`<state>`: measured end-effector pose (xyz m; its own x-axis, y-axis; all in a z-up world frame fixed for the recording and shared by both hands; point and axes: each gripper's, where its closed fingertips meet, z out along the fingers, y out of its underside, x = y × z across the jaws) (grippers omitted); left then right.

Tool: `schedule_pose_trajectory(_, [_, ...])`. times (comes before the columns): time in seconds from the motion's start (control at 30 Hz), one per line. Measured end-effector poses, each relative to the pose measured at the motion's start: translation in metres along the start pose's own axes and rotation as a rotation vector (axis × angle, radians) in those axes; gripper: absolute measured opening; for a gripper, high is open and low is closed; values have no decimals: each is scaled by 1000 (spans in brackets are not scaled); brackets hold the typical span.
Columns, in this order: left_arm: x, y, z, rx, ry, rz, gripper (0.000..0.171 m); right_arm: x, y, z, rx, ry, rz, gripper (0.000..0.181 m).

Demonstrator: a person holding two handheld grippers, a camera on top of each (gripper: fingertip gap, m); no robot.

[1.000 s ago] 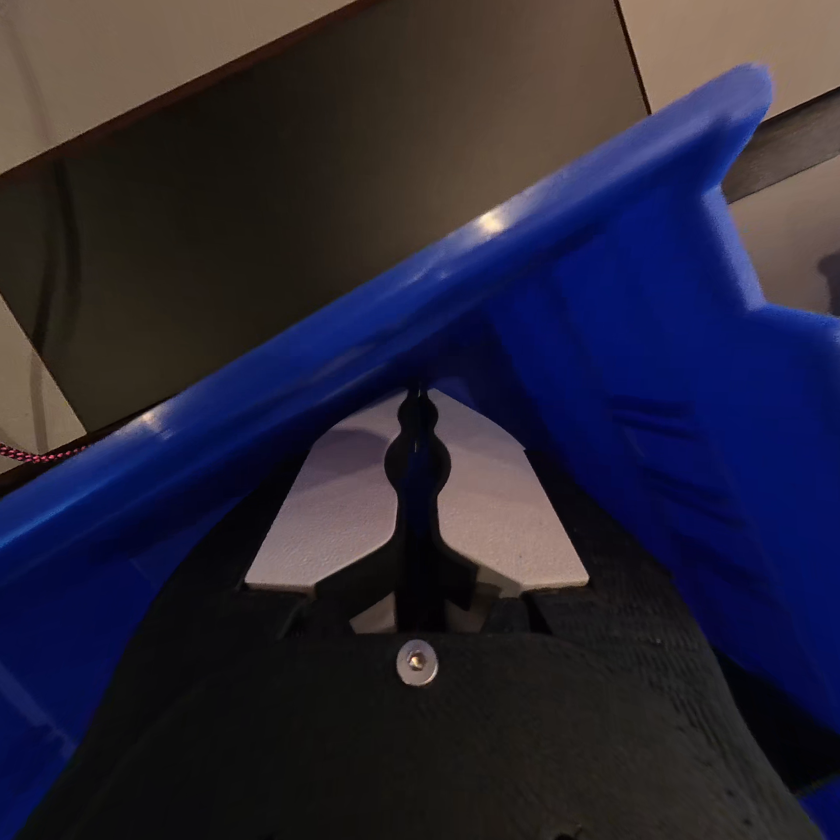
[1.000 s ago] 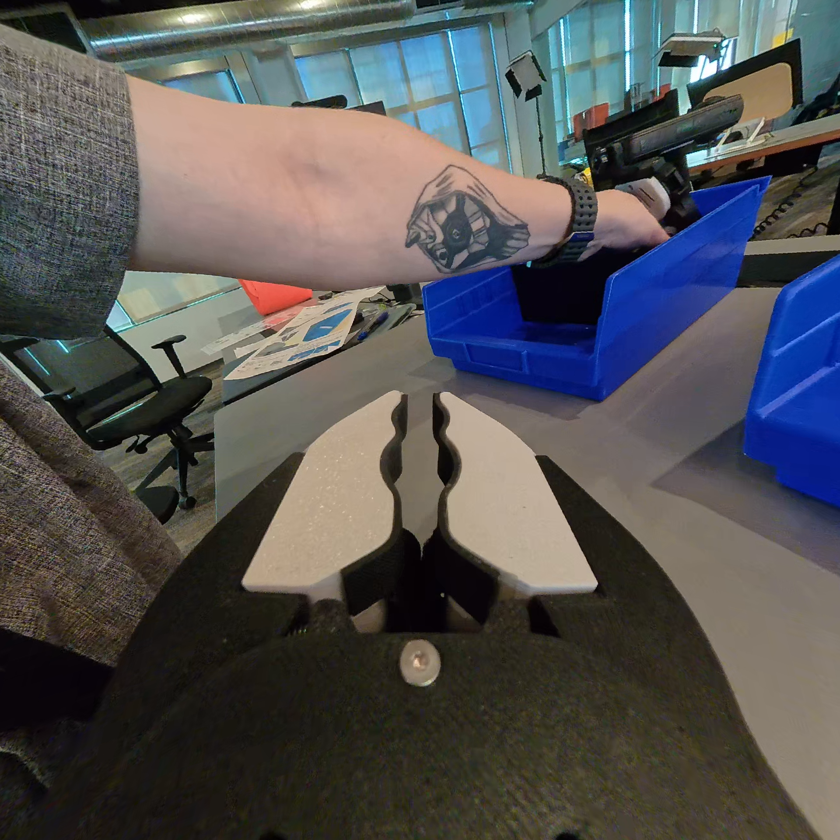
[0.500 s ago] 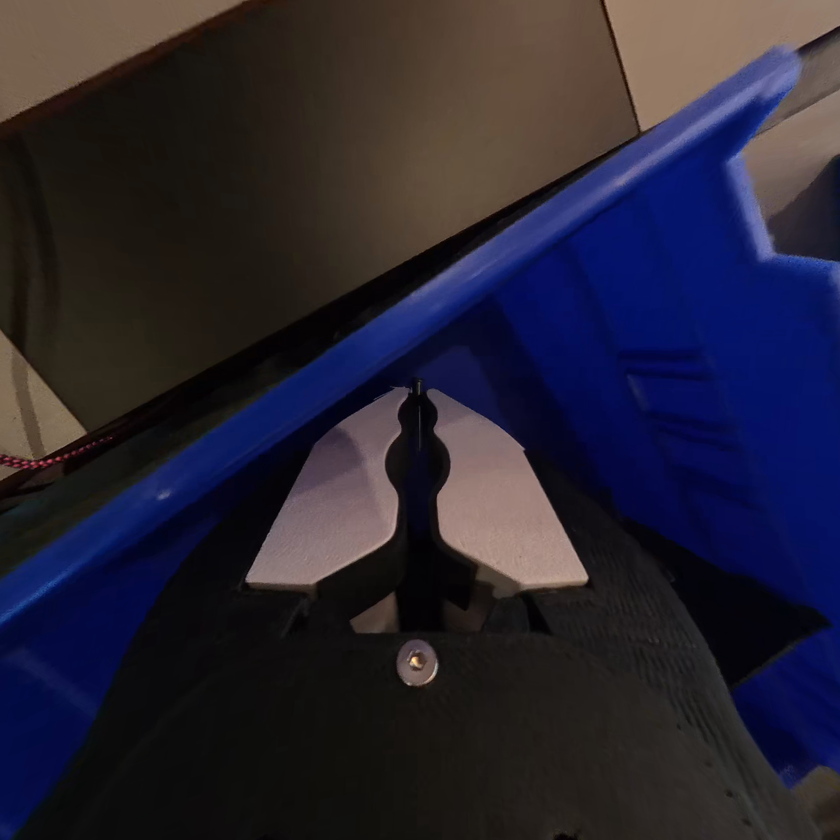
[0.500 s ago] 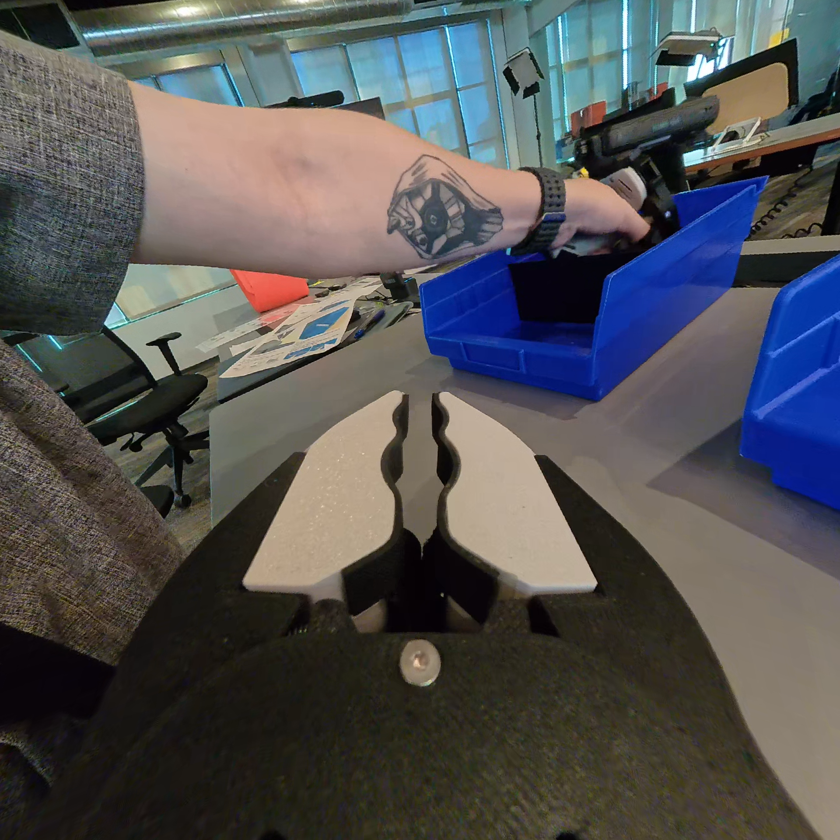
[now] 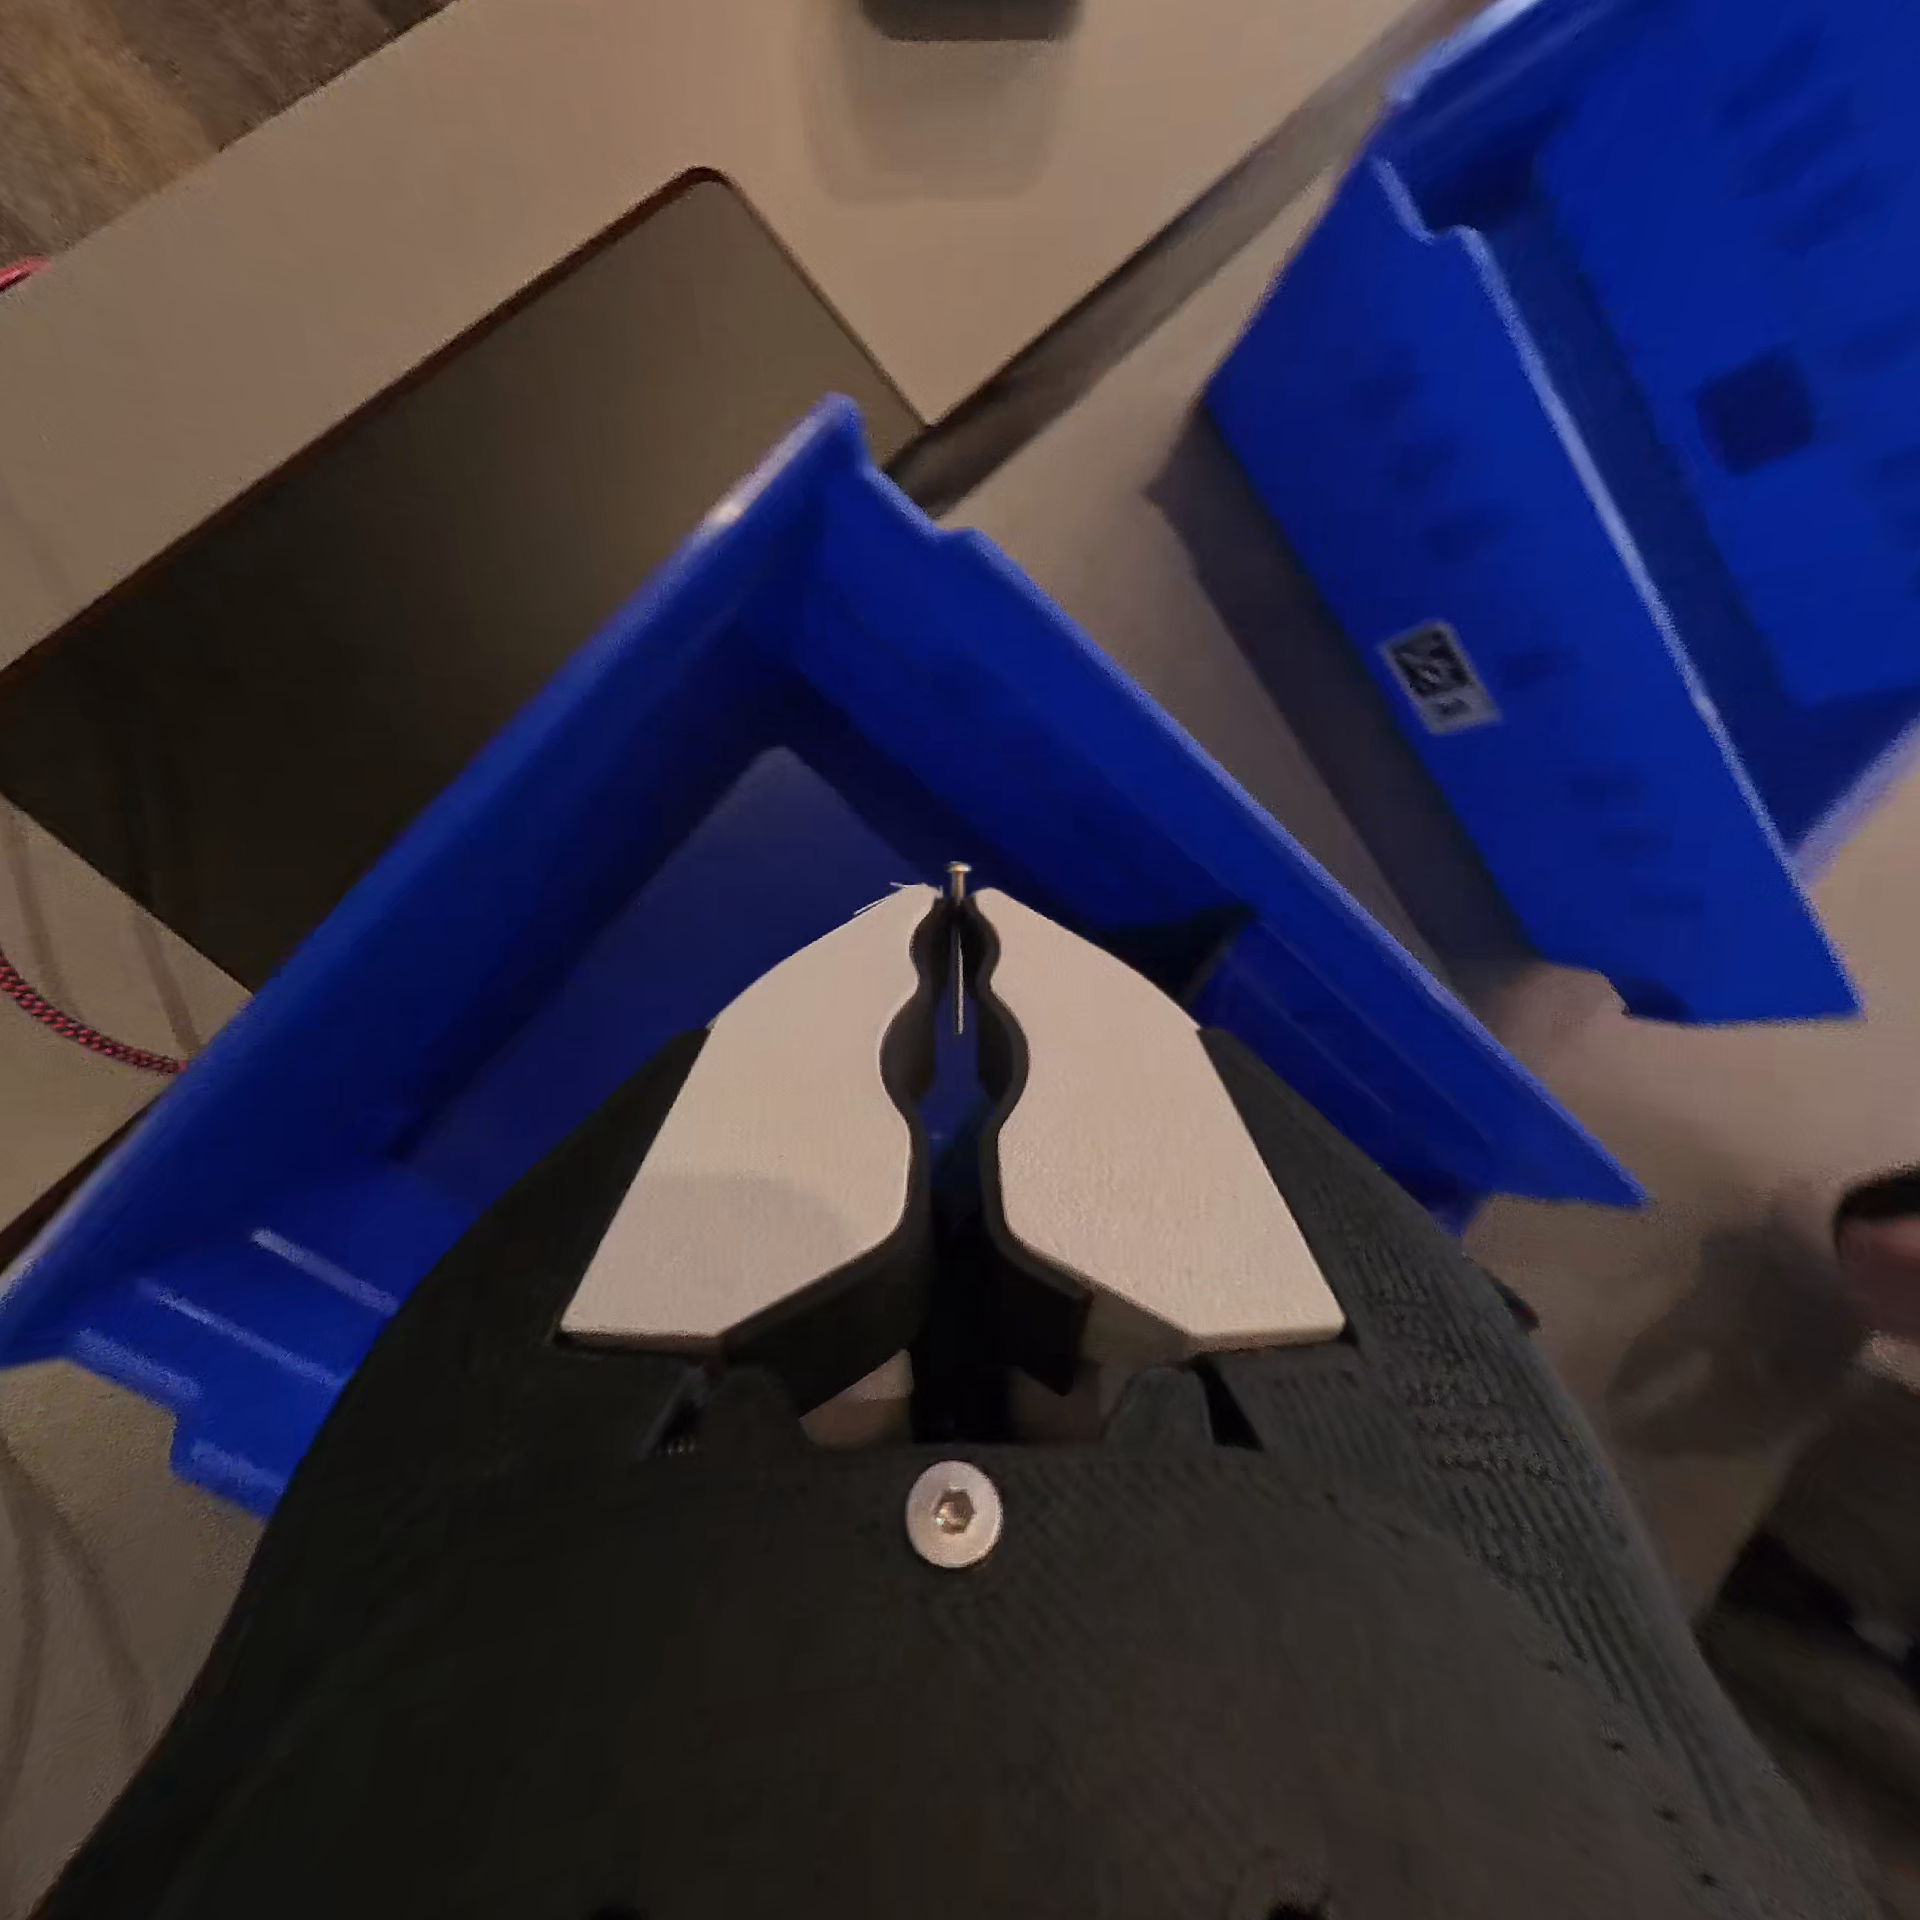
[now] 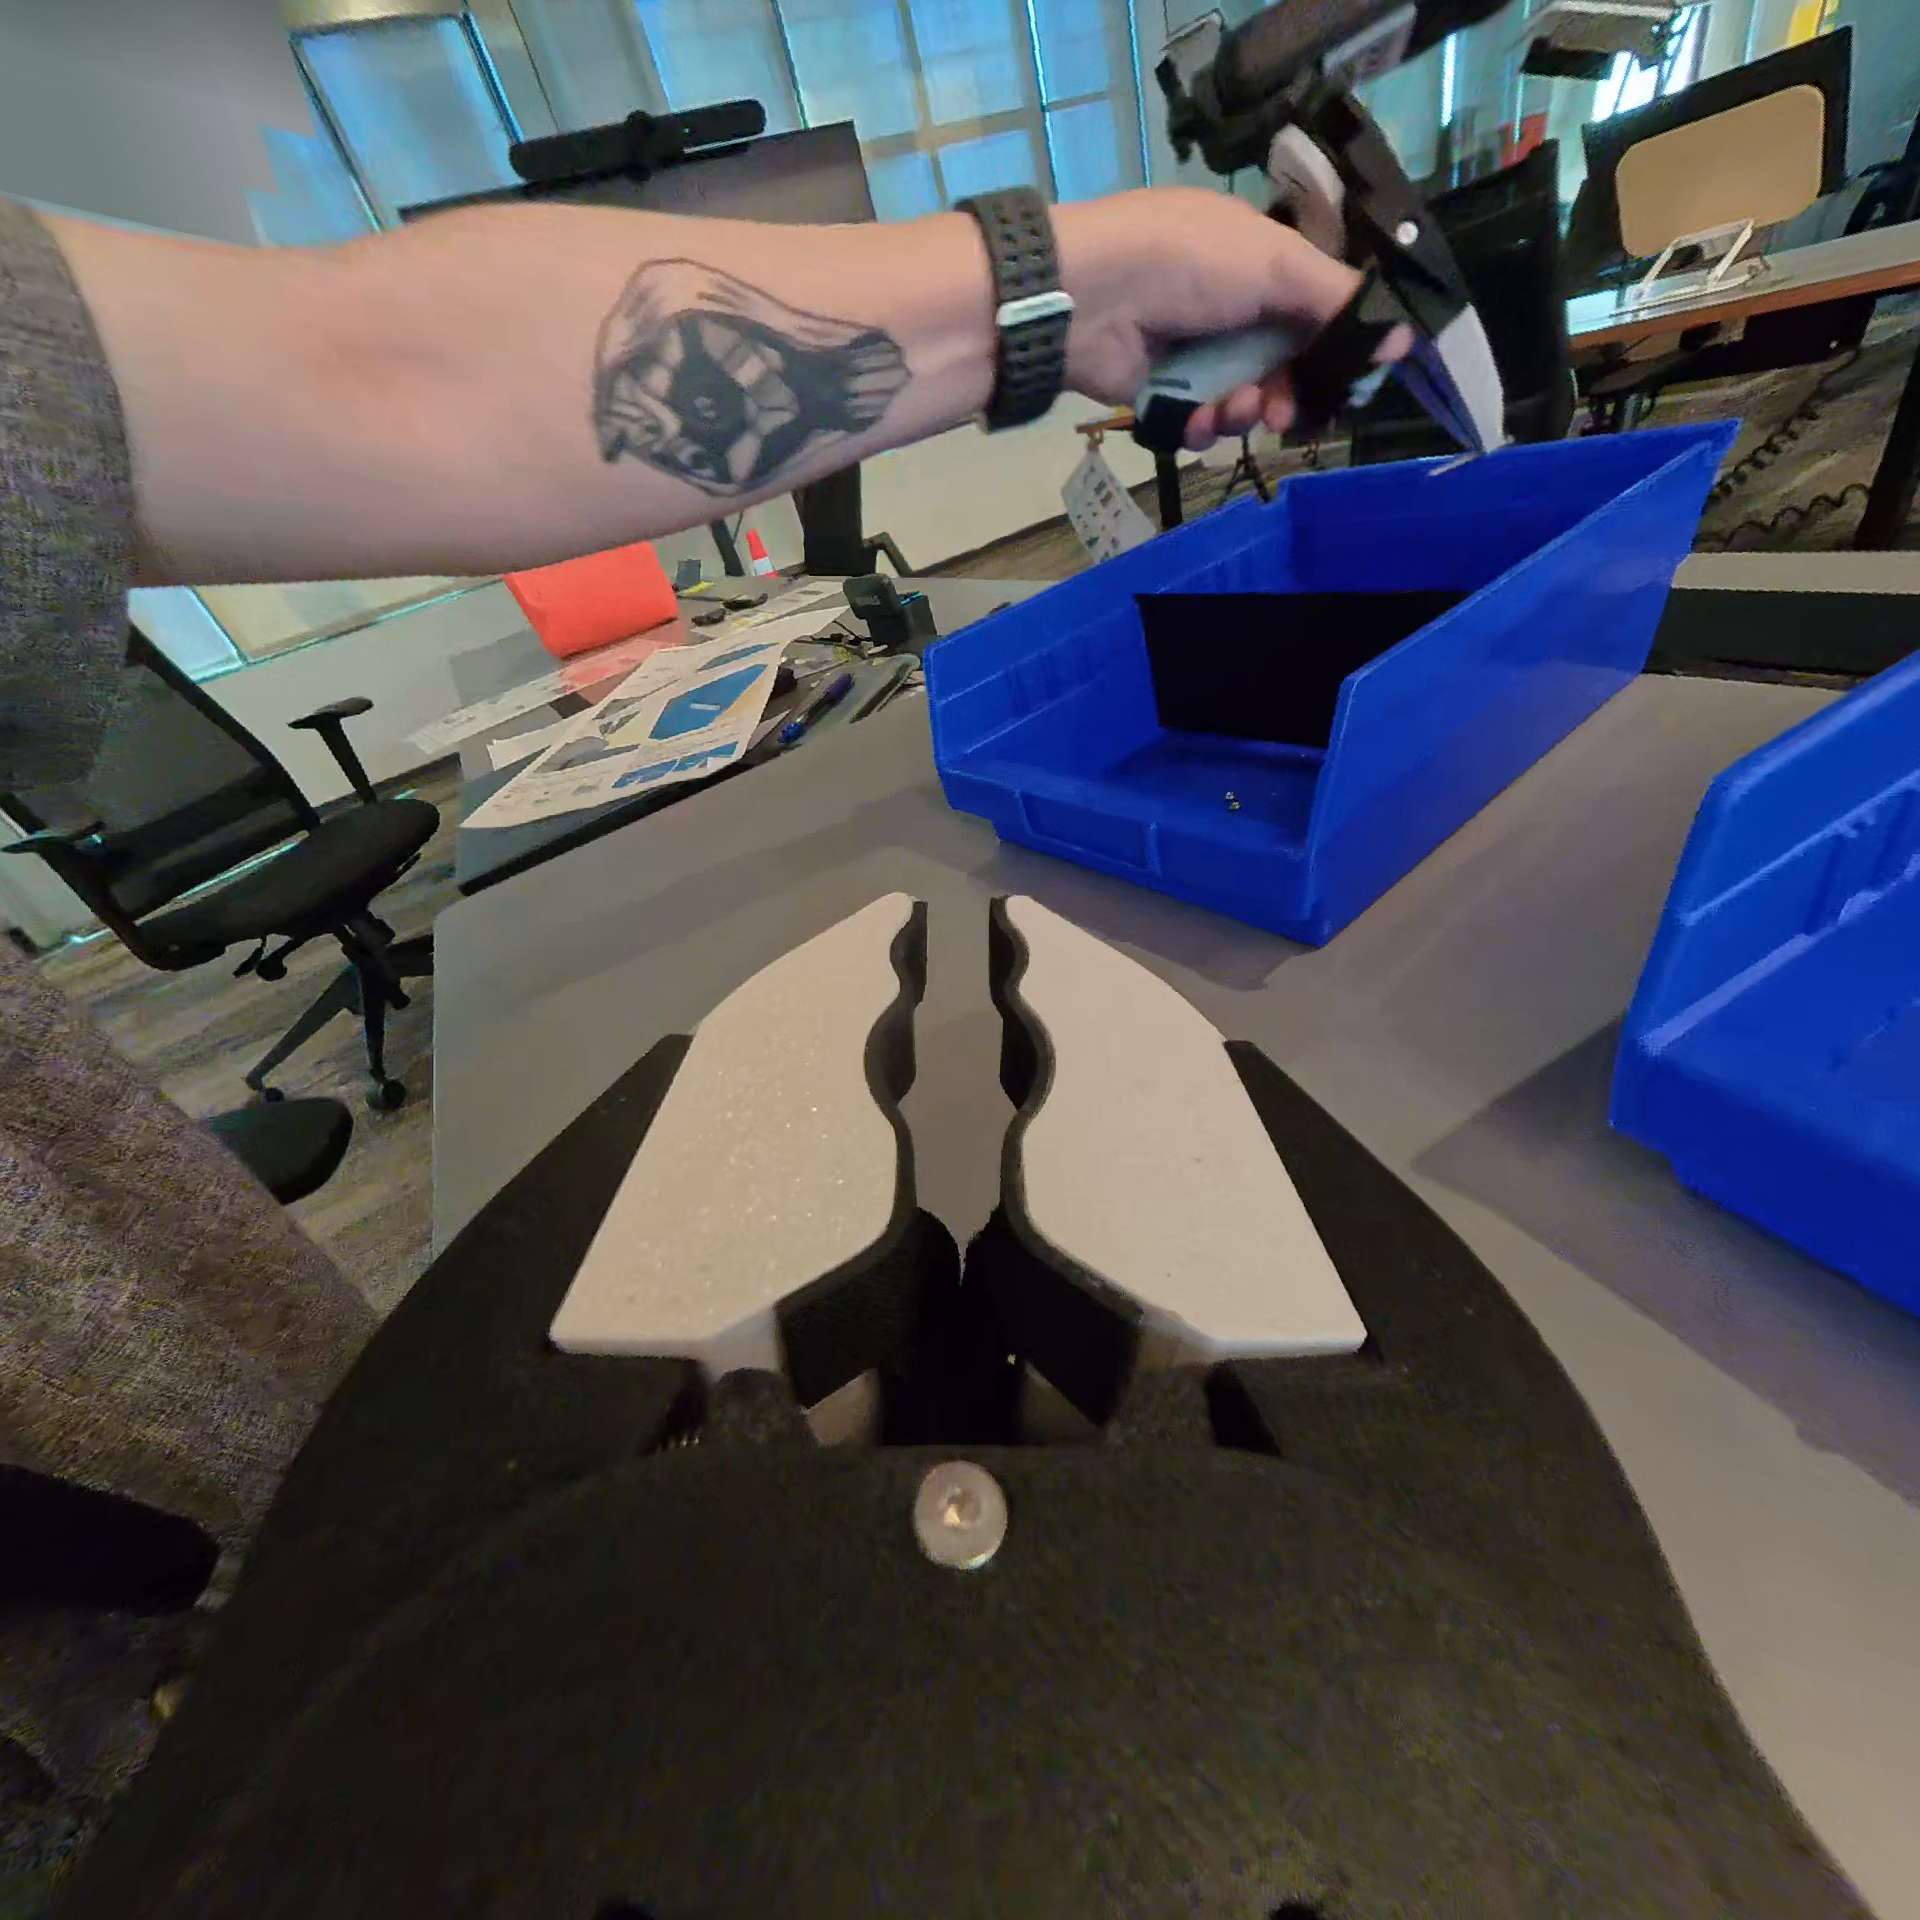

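Observation:
My left gripper is shut on a thin metal pin whose small head sticks out past the tips. It hangs above the far corner of a blue bin. In the right wrist view a person's hand holds the left gripper over the far end of this bin. A black divider stands inside it, and two tiny metal pieces lie on its floor. My right gripper is empty, its tips a narrow gap apart, low over the grey table.
A second blue bin stands on the right, and it also shows in the left wrist view. A dark panel and a red cable lie beyond the first bin. Papers and an office chair are at the left. My hands' fingertips stand some 35 cm from each other.
My left gripper has risen out of the blue bin with the pin and now hangs above its rim. The right gripper has stayed in place.

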<state>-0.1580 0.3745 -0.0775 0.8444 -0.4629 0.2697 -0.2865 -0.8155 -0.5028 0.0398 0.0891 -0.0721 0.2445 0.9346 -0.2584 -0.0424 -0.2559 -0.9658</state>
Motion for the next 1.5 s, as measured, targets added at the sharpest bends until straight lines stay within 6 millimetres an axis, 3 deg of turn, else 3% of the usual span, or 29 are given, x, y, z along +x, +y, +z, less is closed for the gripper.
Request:
schedule_pose_trajectory(0.27, [90, 57, -61, -28, 208, 164, 3, 1, -23, 20, -75, 5, -84, 17])
schedule_pose_trajectory(0.4, [139, 70, -82, 127, 346, 136, 2, -10, -37, 39, -13, -61, 121, 16])
schedule_pose_trajectory(0.5, [172, 81, -93, 230, 452, 108, 2, -5, -46, 53, 56, -81, 277, 15])
schedule_pose_trajectory(0.6, [196, 97, -101, 311, 507, 103, 2, 1, -53, 64, 73, -61, 282, 15])
schedule_pose_trajectory(0.7, [217, 111, -109, 400, 570, 81, 2, -7, -62, 74, 83, -84, 266, 17])
schedule_pose_trajectory(0.9, [241, 135, -117, 511, 651, 40, 2, -33, -73, 87, 146, -190, 326, 18])
schedule_pose_trajectory(1.03, [251, 144, -123, 542, 674, 37, 2, -39, -71, 88, 149, -228, 369, 18])
schedule_pose_trajectory(1.27, [258, 147, -126, 581, 686, 36, 2, -59, -74, 92, 162, -309, 408, 13])
schedule_pose_trajectory(1.5, [259, 149, -129, 600, 691, 33, 2, -65, -80, 93, 176, -340, 426, 7])
